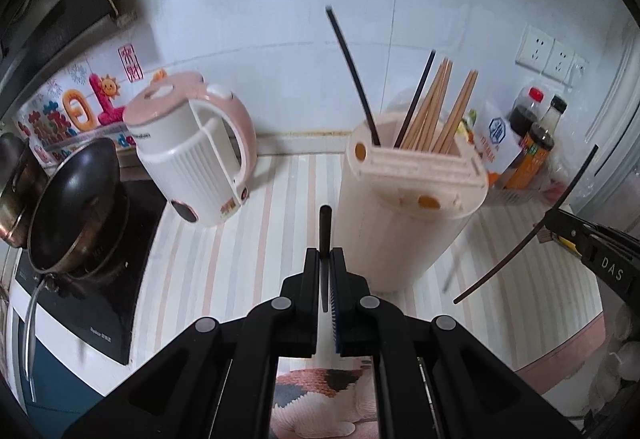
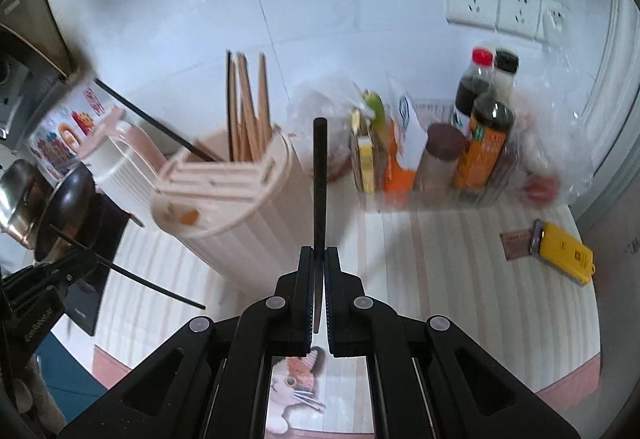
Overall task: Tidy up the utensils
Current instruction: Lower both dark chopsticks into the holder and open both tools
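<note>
A beige ribbed utensil holder (image 1: 400,215) stands on the striped counter, holding several wooden chopsticks (image 1: 436,111) and two black ones (image 1: 352,75). It also shows in the right wrist view (image 2: 236,215). My left gripper (image 1: 326,259) is shut on a black chopstick (image 1: 325,223), held upright just left of the holder. My right gripper (image 2: 319,259) is shut on another black chopstick (image 2: 319,179), right of the holder. The right gripper's chopstick shows in the left wrist view (image 1: 532,227); the left gripper's chopstick shows in the right wrist view (image 2: 132,275).
A pink and white kettle (image 1: 192,151) and a wok (image 1: 76,199) on a stove stand at left. Sauce bottles (image 2: 484,135) and packets crowd the back right corner. A yellow box (image 2: 564,253) lies on the counter at right. Wall sockets (image 2: 500,5) are above.
</note>
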Demonstrator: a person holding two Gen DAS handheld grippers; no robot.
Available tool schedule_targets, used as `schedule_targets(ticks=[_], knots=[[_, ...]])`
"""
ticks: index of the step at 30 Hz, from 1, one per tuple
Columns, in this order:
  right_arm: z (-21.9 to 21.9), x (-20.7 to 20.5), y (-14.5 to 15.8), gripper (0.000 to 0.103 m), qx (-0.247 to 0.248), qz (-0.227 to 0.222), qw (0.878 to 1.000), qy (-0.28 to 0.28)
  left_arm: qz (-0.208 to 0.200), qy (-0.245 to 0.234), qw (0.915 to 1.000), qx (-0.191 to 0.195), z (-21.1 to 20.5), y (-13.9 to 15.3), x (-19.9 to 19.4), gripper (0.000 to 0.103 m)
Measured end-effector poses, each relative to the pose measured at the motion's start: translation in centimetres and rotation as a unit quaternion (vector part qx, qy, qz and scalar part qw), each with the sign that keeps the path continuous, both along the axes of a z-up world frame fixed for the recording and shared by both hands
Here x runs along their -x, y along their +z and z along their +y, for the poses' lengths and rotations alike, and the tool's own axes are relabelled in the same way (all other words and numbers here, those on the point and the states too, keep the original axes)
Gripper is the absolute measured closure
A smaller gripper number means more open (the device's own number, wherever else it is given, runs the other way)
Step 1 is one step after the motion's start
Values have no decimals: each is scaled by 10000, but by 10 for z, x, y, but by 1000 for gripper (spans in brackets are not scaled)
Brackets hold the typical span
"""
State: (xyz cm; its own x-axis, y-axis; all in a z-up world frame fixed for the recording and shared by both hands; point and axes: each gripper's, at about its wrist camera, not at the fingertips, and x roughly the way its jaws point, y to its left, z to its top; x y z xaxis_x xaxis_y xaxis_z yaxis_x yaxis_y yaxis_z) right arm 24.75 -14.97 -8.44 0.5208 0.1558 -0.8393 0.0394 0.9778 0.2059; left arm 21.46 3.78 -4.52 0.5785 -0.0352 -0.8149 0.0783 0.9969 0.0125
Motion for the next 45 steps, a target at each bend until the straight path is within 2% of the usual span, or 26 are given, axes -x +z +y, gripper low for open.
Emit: schedule_targets(ticks=[2, 7, 11, 20, 23, 26, 30, 33, 41, 45], knots=[[-1, -4, 12, 98, -91, 6, 9999, 69, -33, -10, 10000, 23, 1, 10, 1, 101], [-4, -13, 36, 98, -440, 76, 9988, 213, 76, 18, 9989, 469, 10, 36, 3, 101], [-2, -19, 66, 98, -655, 8, 9968, 453, -63, -69, 9982, 589, 8, 66, 10, 101], [1, -39, 142, 98, -975, -462, 9903, 880, -601, -398, 9931, 925, -4, 150, 14, 101], [-4, -52, 162, 98, -1021, -634, 9891, 849, -821, -486, 9905, 994, -10, 175, 7, 101], [-8, -65, 177, 98, -883, -866, 9894, 756, -1028, -496, 9893, 910, -17, 188, -7, 101], [-11, -90, 177, 98, -622, -955, 9918, 574, -1015, -484, 9905, 787, -29, 181, -40, 101], [-11, -109, 158, 98, -582, -808, 9939, 471, -860, -411, 9934, 632, -35, 160, -69, 101], [-8, -145, 109, 98, -511, -446, 9973, 294, -195, -379, 9977, 531, -44, 106, -125, 100], [-2, -161, 84, 97, -492, -188, 9979, 386, 188, -425, 9986, 247, -53, 87, -138, 99]])
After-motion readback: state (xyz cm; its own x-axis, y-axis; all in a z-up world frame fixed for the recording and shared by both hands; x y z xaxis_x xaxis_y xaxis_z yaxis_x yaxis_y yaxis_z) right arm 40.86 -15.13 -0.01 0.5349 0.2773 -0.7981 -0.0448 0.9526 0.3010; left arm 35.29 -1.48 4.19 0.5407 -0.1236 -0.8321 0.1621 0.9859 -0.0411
